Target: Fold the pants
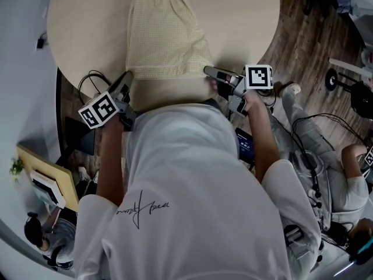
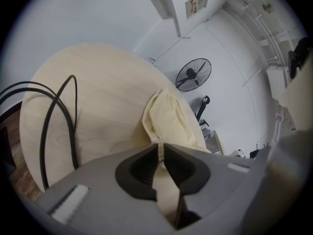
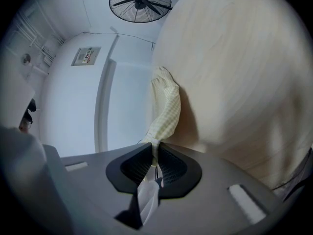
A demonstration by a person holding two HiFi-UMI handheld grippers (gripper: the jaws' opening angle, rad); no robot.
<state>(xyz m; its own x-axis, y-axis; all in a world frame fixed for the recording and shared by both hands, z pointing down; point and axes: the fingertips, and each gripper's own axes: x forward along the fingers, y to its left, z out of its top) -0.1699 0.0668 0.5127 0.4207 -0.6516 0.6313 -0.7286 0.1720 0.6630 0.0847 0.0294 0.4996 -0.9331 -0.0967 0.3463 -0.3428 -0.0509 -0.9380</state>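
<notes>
The left gripper (image 2: pixel 161 150) has its fingers (image 2: pixel 142 169) clamped on one corner of the waistband of a pair of pale yellow checked cloth pants (image 1: pixel 166 34). The right gripper (image 3: pixel 155 151) pinches the other corner the same way. That makes two grippers and one garment. The pants lie on the one round pale wooden desk (image 1: pixel 239 16), with the waistband at the near edge. Their long axis runs straight away from the person, and the legs point to the far side.

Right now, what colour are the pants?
The pants are pale yellow with a fine check; the head view shows it best.
</notes>
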